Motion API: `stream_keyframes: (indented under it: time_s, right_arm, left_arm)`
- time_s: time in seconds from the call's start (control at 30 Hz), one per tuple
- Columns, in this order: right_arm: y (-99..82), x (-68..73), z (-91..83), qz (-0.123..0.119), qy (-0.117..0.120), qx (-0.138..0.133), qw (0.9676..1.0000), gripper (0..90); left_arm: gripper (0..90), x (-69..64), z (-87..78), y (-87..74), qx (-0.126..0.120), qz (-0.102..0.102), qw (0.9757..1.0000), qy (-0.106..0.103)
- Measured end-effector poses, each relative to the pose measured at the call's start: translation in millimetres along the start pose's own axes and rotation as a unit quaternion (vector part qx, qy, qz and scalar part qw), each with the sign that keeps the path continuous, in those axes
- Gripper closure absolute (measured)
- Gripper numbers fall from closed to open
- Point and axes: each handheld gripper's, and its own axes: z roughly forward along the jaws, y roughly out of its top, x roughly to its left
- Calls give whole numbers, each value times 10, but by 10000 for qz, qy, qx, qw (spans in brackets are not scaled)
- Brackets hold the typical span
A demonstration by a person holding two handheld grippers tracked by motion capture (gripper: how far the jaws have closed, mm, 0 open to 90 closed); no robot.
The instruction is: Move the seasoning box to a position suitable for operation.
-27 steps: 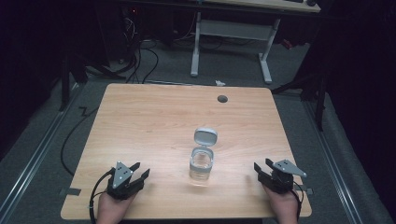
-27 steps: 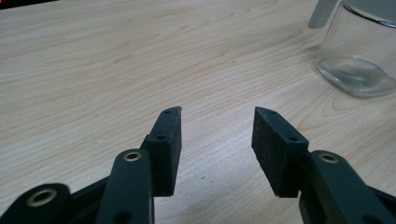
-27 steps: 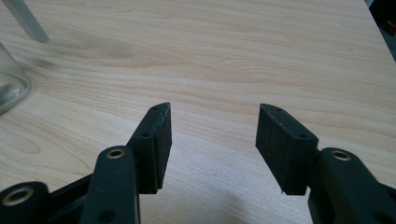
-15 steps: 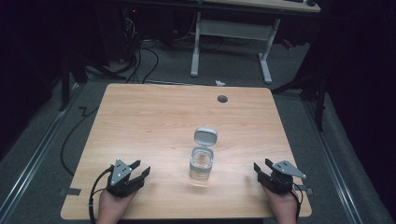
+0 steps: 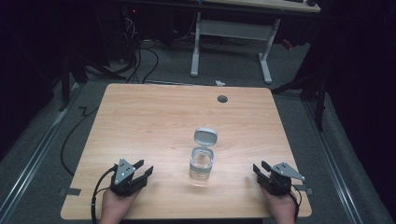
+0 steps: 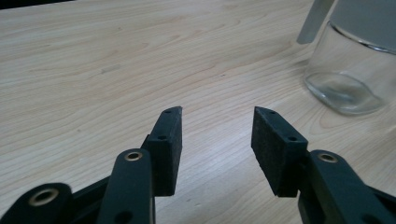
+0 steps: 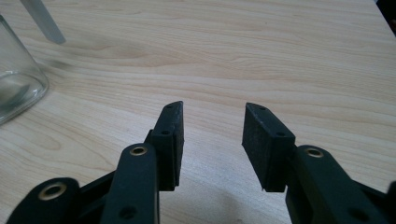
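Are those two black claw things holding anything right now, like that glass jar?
Nothing is held. The left gripper and right gripper are both open over bare table, with the jar standing apart between them.

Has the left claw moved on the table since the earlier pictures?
No. In the high view the left claw sits at the same place near the table's front edge, equally far left of the glass jar.

Your glass jar (image 5: 201,164) is standing upright near the table's front edge, clear and apparently empty, its hinged grey lid (image 5: 205,137) tilting open behind the mouth.
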Motion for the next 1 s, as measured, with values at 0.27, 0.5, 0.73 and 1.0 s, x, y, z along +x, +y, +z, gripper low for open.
stream_keyframes:
  time_s: [0.27, 0.5, 0.73, 1.0]
  right_arm:
    - [8, 74, 63, -97, 140, 31, 9998, 604]
    - [34, 229, 114, -206, 500, 69, 9985, 722]
    - [122, 449, 177, -411, 722, 96, 9965, 870]
    - [157, 674, 259, -585, 919, 148, 9939, 899]
  left_arm:
    - [611, -285, 30, -209, 333, 75, 9986, -410]
    - [716, -330, 51, -219, 283, 24, 9987, -423]
    - [817, -363, 94, -272, 355, 54, 9987, -366]
    - [897, -467, 258, -322, 450, -8, 9982, -389]
